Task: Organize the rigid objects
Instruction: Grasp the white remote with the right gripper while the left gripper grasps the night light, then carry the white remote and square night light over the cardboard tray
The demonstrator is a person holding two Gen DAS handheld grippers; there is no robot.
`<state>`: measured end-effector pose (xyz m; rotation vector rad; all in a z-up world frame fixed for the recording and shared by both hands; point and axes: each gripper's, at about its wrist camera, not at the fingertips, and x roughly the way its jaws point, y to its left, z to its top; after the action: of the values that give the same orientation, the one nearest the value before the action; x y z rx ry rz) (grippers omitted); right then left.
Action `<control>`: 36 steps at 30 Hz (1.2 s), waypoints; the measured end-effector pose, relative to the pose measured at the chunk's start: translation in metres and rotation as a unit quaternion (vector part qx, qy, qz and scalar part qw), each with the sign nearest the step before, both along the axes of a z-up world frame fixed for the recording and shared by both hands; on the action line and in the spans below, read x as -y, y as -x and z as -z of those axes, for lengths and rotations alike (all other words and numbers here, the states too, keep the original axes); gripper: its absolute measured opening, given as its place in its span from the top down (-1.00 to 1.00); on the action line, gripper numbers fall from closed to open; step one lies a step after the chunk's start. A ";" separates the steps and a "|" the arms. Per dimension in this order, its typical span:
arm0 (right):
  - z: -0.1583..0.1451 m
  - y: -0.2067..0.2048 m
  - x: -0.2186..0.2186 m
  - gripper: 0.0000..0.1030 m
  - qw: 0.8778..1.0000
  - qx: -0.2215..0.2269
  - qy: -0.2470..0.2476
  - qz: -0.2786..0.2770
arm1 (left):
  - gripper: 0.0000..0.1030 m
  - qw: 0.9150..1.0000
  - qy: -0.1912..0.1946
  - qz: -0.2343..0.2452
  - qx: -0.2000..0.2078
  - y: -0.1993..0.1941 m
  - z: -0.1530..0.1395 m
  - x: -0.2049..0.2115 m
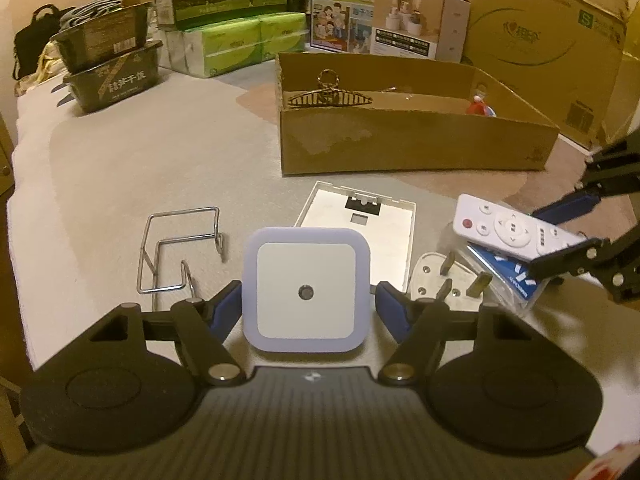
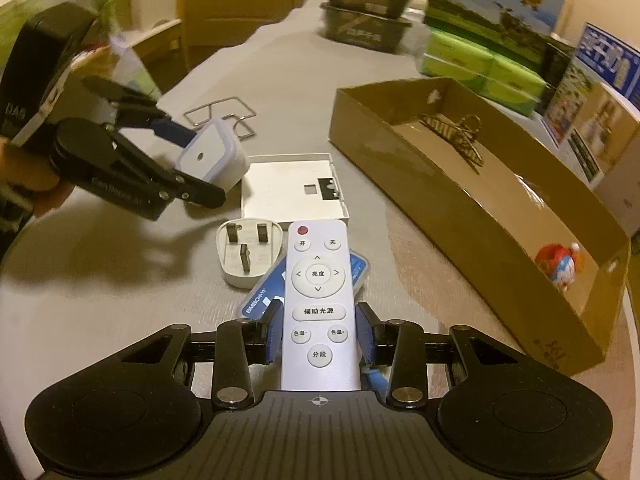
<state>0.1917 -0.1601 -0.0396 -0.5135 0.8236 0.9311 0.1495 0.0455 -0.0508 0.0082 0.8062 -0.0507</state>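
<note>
Left gripper [image 1: 308,300] has its fingers clamped on the night light [image 1: 306,290], lifted off the surface; right gripper [image 2: 319,334] pinches the remote [image 2: 319,304] by its sides, just above the blue case [image 2: 260,290]. Both look bound for the cardboard box [image 2: 460,200] along the far edge.

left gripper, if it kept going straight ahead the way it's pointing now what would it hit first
The left gripper, holding the night light, points toward the white plate lying flat just ahead, with the cardboard box behind. If it travels level, it probably passes over the plate and meets the box's near wall first; depth is unclear.
</note>
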 end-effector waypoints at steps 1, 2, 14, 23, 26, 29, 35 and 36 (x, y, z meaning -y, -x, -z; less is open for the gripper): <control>0.000 0.001 0.000 0.25 1.000 0.001 -0.001 0.007 | -0.32 1.000 0.000 -0.004 0.001 0.000 0.001 0.000; 0.000 0.002 0.000 0.25 1.000 0.002 -0.002 0.011 | -0.32 1.000 -0.001 -0.007 0.003 0.000 0.001 0.001; 0.003 0.009 0.001 0.25 0.998 0.013 -0.022 0.066 | -0.21 1.000 -0.023 -0.018 0.011 0.002 0.003 0.006; 0.002 0.019 0.007 0.25 0.991 0.026 -0.055 0.117 | -0.20 1.000 -0.020 -0.012 0.017 0.009 -0.007 0.011; -0.003 0.021 0.010 0.25 0.988 0.024 -0.071 0.137 | -0.20 1.000 -0.020 -0.010 0.020 0.010 -0.014 0.012; -0.009 0.024 0.014 0.25 0.984 0.023 -0.084 0.157 | -0.20 1.000 -0.019 -0.010 0.023 0.011 -0.022 0.014; -0.022 0.027 0.024 0.25 0.976 0.017 -0.103 0.191 | -0.20 0.999 -0.016 -0.009 0.027 0.012 -0.036 0.019; -0.024 0.027 0.026 0.25 0.974 0.016 -0.106 0.198 | -0.20 0.999 -0.016 -0.007 0.027 0.012 -0.039 0.020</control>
<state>0.1650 -0.1861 -0.0154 -0.1677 0.7523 0.6292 0.1377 0.0255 -0.0123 0.0334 0.7524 -0.0235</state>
